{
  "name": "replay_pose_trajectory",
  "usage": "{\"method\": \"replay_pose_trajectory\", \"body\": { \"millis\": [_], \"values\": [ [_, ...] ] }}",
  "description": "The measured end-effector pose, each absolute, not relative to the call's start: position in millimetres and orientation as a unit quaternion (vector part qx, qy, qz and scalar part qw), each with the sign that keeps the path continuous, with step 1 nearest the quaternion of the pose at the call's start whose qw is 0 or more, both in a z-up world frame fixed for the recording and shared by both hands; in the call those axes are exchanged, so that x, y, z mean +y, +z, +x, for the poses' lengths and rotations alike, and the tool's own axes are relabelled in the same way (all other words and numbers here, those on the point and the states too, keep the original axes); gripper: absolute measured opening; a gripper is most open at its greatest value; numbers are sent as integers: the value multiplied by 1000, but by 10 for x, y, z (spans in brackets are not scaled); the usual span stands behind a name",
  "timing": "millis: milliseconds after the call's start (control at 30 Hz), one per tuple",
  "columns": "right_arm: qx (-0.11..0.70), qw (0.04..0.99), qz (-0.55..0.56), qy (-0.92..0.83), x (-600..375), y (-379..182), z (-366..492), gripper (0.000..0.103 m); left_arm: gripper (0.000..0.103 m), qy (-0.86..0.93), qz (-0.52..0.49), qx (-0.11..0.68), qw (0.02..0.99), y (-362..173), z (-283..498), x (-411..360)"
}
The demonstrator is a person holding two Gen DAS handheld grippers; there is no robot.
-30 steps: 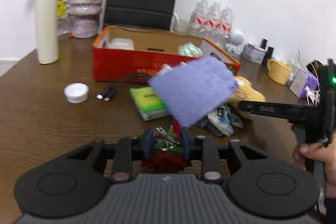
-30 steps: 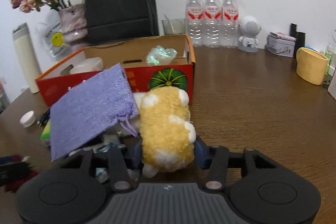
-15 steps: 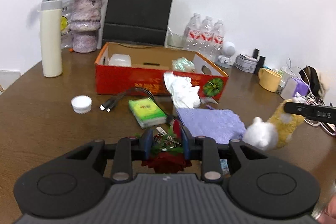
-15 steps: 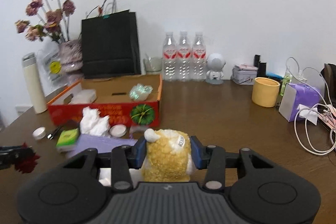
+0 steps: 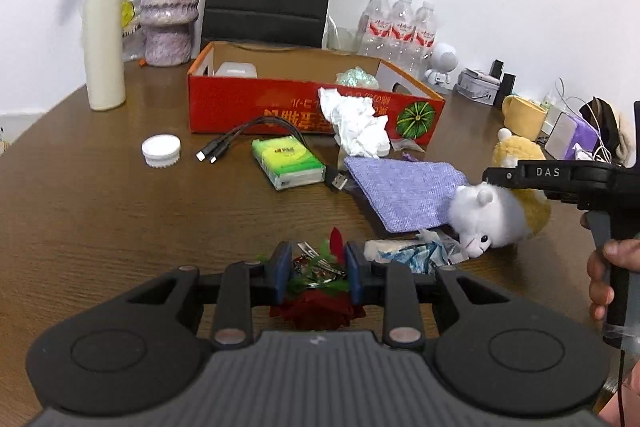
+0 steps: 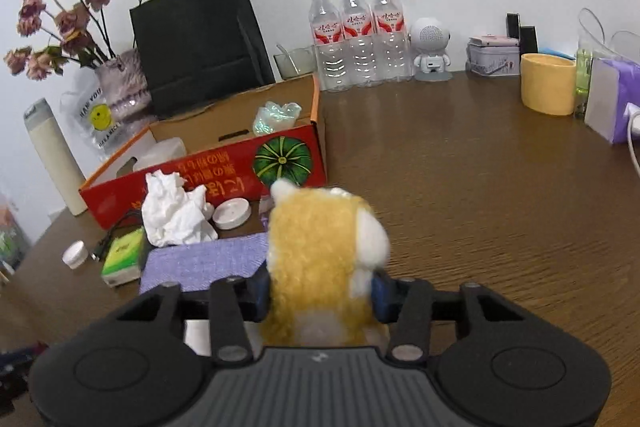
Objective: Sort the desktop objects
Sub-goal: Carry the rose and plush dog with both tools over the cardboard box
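Taking the red cardboard box (image 5: 304, 99) as my landmark and going left to right: well left of it a cream thermos (image 5: 103, 35) stands upright, and in front of the box's left end a small white jar lid (image 5: 161, 150) lies on the wooden table (image 5: 80, 219). In front of the box's middle are a black multi-head USB cable (image 5: 256, 135) and a green tissue pack (image 5: 288, 163). A crumpled white tissue (image 5: 356, 123) leans against the box's front wall, and a lilac woven pouch (image 5: 404, 191) lies flat in front of the box's right half.

My left gripper (image 5: 315, 271), nearer to me than all of that, is pinched on a red artificial rose (image 5: 318, 311), its green leaves showing between the blue pads.

Right of the pouch and touching its edge, my right gripper (image 6: 320, 291) is clamped across the body of a yellow-and-white plush alpaca (image 6: 320, 259); from the left wrist camera, its white face points toward the crinkled wrappers (image 5: 416, 251). Behind the box stand a black paper bag (image 6: 200, 39) and, further right, three water bottles (image 6: 356, 35).
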State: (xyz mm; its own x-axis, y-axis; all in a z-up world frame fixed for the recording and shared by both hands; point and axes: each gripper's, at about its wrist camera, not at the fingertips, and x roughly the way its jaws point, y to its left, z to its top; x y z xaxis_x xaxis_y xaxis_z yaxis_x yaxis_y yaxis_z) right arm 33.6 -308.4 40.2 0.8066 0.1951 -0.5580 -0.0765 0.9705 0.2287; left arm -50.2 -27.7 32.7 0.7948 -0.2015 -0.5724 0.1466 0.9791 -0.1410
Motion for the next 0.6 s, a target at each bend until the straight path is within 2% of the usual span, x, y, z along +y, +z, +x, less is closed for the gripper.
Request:
{"method": "replay_pose_trajectory", "body": {
  "millis": [167, 367, 467, 600],
  "values": [
    [268, 954, 105, 87, -3136, 707, 65, 42, 29, -87, -59, 278, 955, 519, -502, -132],
    [196, 967, 115, 118, -3314, 1431, -99, 43, 29, -84, -62, 257, 961, 918, -92, -9],
    [173, 972, 96, 129, -3241, 1734, 176, 43, 29, -90, -40, 221, 970, 1246, 299, -47],
    [201, 965, 78, 147, -2943, 1908, 1043, 43, 29, -79, -12, 222, 972, 1477, 1115, -254]
  ]
}}
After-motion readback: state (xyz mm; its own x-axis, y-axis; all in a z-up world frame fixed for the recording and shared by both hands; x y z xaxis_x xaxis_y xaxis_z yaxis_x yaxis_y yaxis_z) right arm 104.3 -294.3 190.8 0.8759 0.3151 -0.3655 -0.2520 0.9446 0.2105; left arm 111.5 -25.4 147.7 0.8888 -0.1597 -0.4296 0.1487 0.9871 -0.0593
